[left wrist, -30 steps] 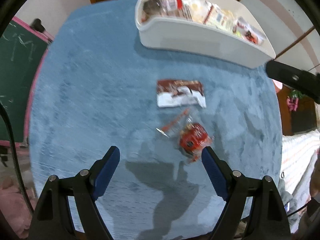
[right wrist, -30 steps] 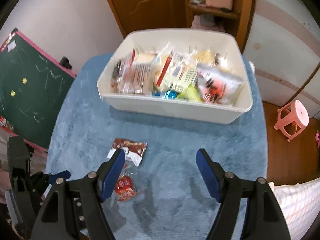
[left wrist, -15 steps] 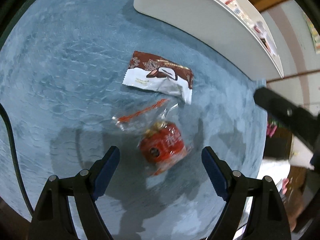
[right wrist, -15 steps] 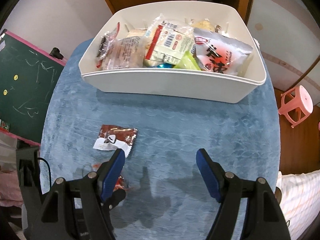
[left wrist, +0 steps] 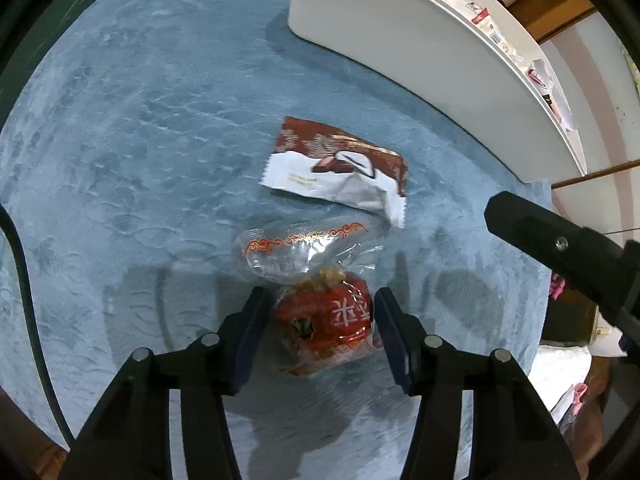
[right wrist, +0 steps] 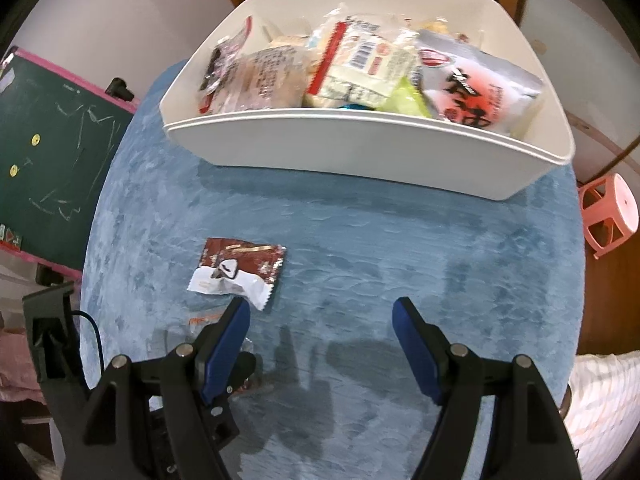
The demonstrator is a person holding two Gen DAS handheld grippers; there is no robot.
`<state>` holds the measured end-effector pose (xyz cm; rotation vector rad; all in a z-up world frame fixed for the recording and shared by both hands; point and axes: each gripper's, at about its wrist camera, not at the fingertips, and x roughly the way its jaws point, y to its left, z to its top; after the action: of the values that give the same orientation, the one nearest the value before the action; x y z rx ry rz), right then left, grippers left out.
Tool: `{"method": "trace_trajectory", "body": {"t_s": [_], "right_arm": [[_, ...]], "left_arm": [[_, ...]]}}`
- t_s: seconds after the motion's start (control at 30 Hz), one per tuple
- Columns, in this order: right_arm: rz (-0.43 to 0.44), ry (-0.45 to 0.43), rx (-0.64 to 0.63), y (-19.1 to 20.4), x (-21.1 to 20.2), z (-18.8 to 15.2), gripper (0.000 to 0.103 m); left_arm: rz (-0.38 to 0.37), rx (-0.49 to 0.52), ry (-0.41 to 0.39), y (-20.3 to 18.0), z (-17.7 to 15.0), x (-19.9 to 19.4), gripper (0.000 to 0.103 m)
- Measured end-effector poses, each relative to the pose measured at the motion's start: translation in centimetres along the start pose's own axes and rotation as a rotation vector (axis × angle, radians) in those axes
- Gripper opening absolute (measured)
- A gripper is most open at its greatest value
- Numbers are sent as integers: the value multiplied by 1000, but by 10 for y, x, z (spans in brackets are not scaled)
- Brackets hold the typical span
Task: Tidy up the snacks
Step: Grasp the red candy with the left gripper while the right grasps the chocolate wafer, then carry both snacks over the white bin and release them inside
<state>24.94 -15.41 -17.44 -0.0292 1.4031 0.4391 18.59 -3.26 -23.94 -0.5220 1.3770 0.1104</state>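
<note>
A: What fills the white bin point(right wrist: 360, 152) at the far side of the blue cloth point(right wrist: 360, 248)?

B: Packaged snacks point(right wrist: 360, 68), heaped together.

A: The grippers?

B: The left gripper point(left wrist: 320, 326), jaws just closing, brackets the red snack packet point(left wrist: 326, 320); whether the pads press it, I cannot tell. The right gripper point(right wrist: 322, 338) stands released over bare cloth.

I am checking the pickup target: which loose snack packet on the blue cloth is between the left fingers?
The red snack in clear wrapping; the brown-and-white packet lies nearer the bin.
</note>
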Motion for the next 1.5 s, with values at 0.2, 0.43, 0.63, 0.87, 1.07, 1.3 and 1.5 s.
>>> {"method": "trace_trajectory", "body": {"t_s": [0.2, 0.43, 0.63, 0.87, 1.07, 1.3, 1.5], "right_arm": [[11, 14, -52, 17, 9, 4, 75], [-9, 49, -171, 48, 29, 6, 75], [-84, 69, -356, 76, 55, 4, 75], [-98, 98, -457, 87, 83, 10, 75], [-85, 60, -461, 87, 83, 15, 46], [-22, 80, -345, 71, 61, 18, 37], [24, 3, -246, 47, 4, 20, 37]], "left_arm": [[101, 19, -27, 19, 7, -10, 53], [187, -53, -75, 55, 23, -25, 53], [199, -93, -64, 76, 31, -30, 53], [200, -89, -58, 85, 33, -33, 53], [202, -98, -44, 88, 35, -37, 54], [202, -66, -54, 74, 38, -40, 54], [190, 48, -97, 37, 49, -67, 54]]}}
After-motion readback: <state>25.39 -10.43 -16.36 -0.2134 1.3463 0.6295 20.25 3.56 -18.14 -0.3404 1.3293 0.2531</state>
